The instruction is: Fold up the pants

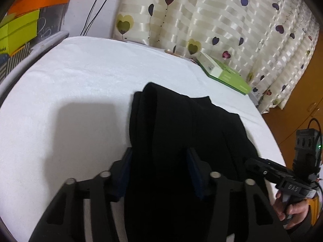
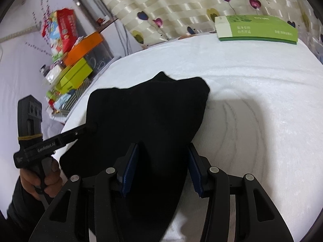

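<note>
Black pants [image 1: 181, 121] lie bunched and partly folded on a white bed cover [image 1: 80, 80]. My left gripper [image 1: 159, 161] is open, its blue pads wide apart on either side of the near end of the cloth. In the right wrist view the pants [image 2: 145, 111] spread out ahead. There my right gripper [image 2: 163, 157] is also open, with black fabric lying between its fingers. Each gripper shows in the other's view. The right gripper [image 1: 250, 162] meets the pants' right edge, and the left gripper [image 2: 88, 128] touches their left edge. A hand holds each.
A green and white box [image 1: 226, 74] [image 2: 256, 28] lies at the far edge of the bed by the heart-print curtain [image 1: 201, 20]. Stacked orange and yellow-green boxes [image 1: 22, 26] [image 2: 80, 66] stand off the left side. A wooden cabinet [image 1: 302, 100] is on the right.
</note>
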A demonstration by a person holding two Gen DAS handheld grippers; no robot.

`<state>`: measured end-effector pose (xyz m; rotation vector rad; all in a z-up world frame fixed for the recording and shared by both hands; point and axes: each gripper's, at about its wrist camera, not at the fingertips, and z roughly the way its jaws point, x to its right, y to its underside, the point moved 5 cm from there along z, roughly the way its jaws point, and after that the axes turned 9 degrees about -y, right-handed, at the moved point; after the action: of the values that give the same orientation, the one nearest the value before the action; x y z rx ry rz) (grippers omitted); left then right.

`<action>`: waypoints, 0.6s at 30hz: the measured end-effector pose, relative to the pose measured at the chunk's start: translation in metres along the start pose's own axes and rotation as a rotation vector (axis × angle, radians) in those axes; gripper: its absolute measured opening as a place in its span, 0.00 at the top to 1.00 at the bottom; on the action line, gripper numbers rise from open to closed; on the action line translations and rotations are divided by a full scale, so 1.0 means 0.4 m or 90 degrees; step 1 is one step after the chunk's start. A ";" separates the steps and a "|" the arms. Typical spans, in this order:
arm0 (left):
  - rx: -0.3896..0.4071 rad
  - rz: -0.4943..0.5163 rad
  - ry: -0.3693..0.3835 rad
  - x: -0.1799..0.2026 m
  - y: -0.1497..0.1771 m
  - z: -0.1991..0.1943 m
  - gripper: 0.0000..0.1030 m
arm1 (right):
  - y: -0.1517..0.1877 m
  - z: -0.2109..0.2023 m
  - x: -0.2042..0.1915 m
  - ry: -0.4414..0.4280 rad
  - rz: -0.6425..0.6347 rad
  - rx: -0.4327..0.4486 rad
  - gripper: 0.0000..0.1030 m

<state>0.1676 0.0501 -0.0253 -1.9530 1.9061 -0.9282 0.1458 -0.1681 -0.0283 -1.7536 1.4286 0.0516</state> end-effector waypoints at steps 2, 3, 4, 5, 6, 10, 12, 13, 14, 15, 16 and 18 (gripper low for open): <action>0.005 -0.005 0.003 0.002 0.003 -0.006 0.57 | 0.006 -0.001 -0.005 -0.005 -0.003 -0.002 0.55; 0.008 -0.002 -0.003 0.007 0.003 -0.005 0.58 | 0.004 0.002 -0.004 -0.005 -0.003 -0.002 0.55; 0.011 -0.003 -0.010 0.011 0.001 -0.002 0.58 | 0.000 0.006 -0.003 -0.007 -0.002 -0.002 0.56; 0.011 -0.009 -0.011 0.013 -0.002 0.000 0.60 | -0.007 0.011 0.000 -0.009 0.002 0.000 0.57; 0.008 -0.016 -0.007 0.014 -0.004 0.001 0.62 | -0.010 0.014 0.001 -0.009 0.004 0.000 0.63; 0.012 -0.025 -0.009 0.019 -0.011 -0.017 0.73 | -0.016 0.017 0.003 -0.029 0.027 0.005 0.79; 0.024 -0.017 -0.009 0.034 -0.018 -0.039 0.78 | -0.021 -0.001 -0.015 -0.028 0.018 0.017 0.81; 0.029 -0.012 -0.011 0.042 -0.022 -0.049 0.78 | -0.026 -0.011 -0.026 -0.032 0.013 0.023 0.82; 0.035 -0.005 -0.014 0.051 -0.028 -0.060 0.79 | -0.033 -0.022 -0.040 -0.034 0.004 0.029 0.82; 0.041 -0.002 -0.015 0.058 -0.034 -0.069 0.79 | -0.040 -0.031 -0.052 -0.035 -0.004 0.034 0.83; 0.047 0.002 -0.015 0.063 -0.041 -0.080 0.79 | -0.049 -0.038 -0.066 -0.039 -0.012 0.038 0.84; 0.062 0.001 -0.012 0.062 -0.059 -0.107 0.79 | -0.066 -0.050 -0.094 -0.046 -0.028 0.045 0.84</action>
<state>0.1592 0.0393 0.0278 -1.8974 1.8169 -0.9790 0.1453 -0.1515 0.0192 -1.7081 1.3234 0.0402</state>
